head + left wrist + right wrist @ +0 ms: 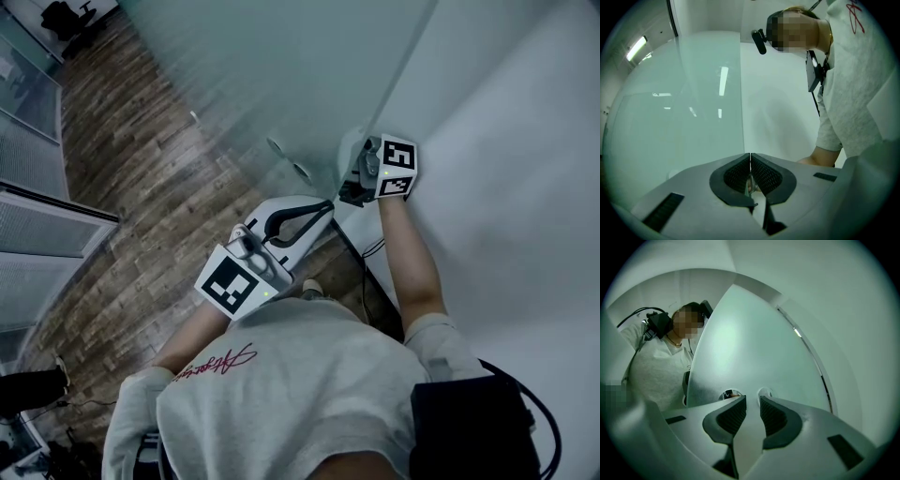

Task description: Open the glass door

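The frosted glass door stands ahead of me, its upright edge meeting the white wall. My right gripper sits at that edge, at the height of two round fittings. In the right gripper view the jaws stand a little apart, with a pale strip of the door's edge filling the gap between the pads. The door rises beyond them, and a round fitting shows on each side. My left gripper hangs shut and empty just below the right one, its pads meeting.
Wood-plank floor lies to the left. Glass partitions line the far left. A dark cable runs down by the wall's foot. My own grey-shirted body fills the lower part of the head view.
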The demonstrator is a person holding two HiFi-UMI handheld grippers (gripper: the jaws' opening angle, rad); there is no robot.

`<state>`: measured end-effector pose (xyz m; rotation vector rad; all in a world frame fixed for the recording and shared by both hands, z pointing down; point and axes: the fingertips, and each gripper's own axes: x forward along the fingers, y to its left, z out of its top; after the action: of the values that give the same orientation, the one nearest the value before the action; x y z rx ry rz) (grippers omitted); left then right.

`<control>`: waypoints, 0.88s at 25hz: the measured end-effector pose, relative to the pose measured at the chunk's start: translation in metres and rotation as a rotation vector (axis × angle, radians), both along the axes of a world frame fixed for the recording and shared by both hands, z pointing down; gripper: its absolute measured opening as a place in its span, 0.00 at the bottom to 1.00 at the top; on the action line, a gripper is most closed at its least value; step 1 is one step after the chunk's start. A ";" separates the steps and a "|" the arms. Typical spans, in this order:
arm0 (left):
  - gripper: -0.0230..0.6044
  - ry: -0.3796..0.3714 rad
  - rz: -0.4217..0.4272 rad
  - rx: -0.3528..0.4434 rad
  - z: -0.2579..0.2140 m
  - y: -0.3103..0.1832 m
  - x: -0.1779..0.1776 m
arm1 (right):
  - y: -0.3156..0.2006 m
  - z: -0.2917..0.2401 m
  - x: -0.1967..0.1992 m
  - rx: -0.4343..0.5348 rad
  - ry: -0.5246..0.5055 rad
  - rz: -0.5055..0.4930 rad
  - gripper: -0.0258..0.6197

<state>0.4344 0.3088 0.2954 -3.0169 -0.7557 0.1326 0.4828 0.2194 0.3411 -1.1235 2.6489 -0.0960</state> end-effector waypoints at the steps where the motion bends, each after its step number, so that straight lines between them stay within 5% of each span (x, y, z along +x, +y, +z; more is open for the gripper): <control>1: 0.07 -0.002 0.002 0.006 0.002 -0.002 -0.004 | 0.000 0.001 0.002 0.008 -0.026 0.022 0.17; 10: 0.07 0.000 -0.027 -0.002 0.021 -0.023 -0.012 | 0.020 0.028 0.012 0.034 -0.014 0.332 0.12; 22: 0.06 -0.024 -0.052 -0.060 0.044 -0.042 -0.014 | 0.092 -0.006 -0.023 -0.019 0.086 0.779 0.09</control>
<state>0.4208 0.2664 0.3390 -3.0970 -0.6864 0.1203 0.4593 0.3112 0.3353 -2.0982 2.0829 0.0805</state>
